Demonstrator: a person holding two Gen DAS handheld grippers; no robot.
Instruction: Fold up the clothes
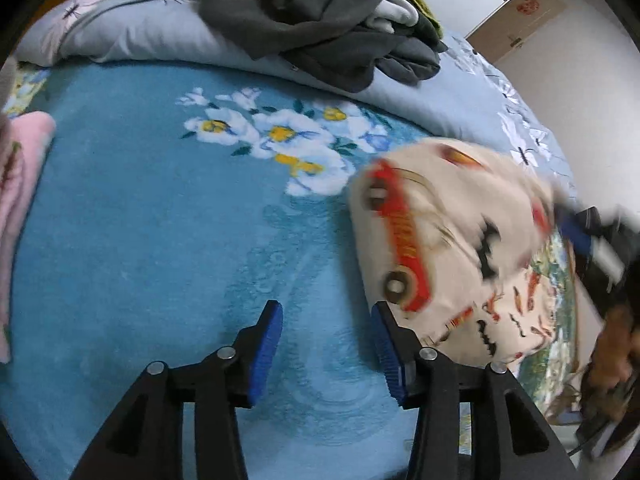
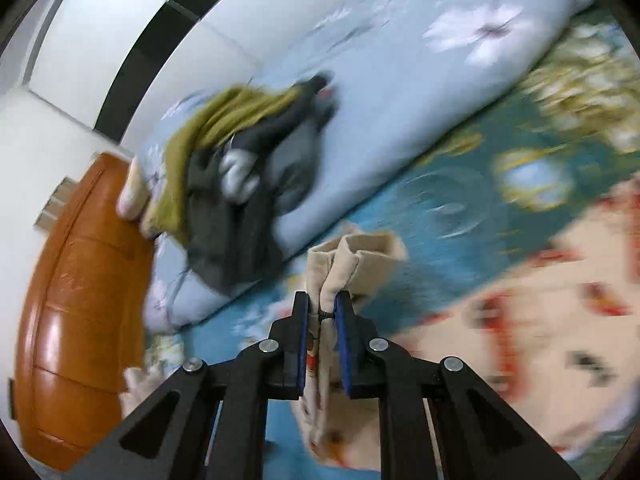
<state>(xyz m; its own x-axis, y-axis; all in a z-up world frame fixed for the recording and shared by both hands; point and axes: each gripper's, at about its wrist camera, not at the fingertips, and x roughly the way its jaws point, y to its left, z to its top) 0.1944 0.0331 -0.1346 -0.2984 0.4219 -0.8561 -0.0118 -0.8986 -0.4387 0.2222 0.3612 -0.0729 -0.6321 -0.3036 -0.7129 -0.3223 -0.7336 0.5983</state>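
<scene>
right gripper [image 2: 322, 306] is clamped on a bunched edge of the cream car-print shirt [image 2: 552, 320], which lies on the blue blanket [image 1: 160, 240]. left gripper [image 1: 326, 336] is wide open holding nothing, shirt just right of it. dark clothes pile [image 1: 320, 20] sits far back on the grey quilt [image 1: 140, 28].

You've got the cream garment [image 1: 452, 248], printed with red cars and small black marks, bunched up and partly lifted off the blue floral bed, blurred in both views. A folded cream edge of it [image 2: 344, 264] stands upright, pinched. Behind, on the rolled grey quilt, the pile of dark grey, olive and white clothes [image 1: 320, 20] sits crumpled, unfolded.
</scene>
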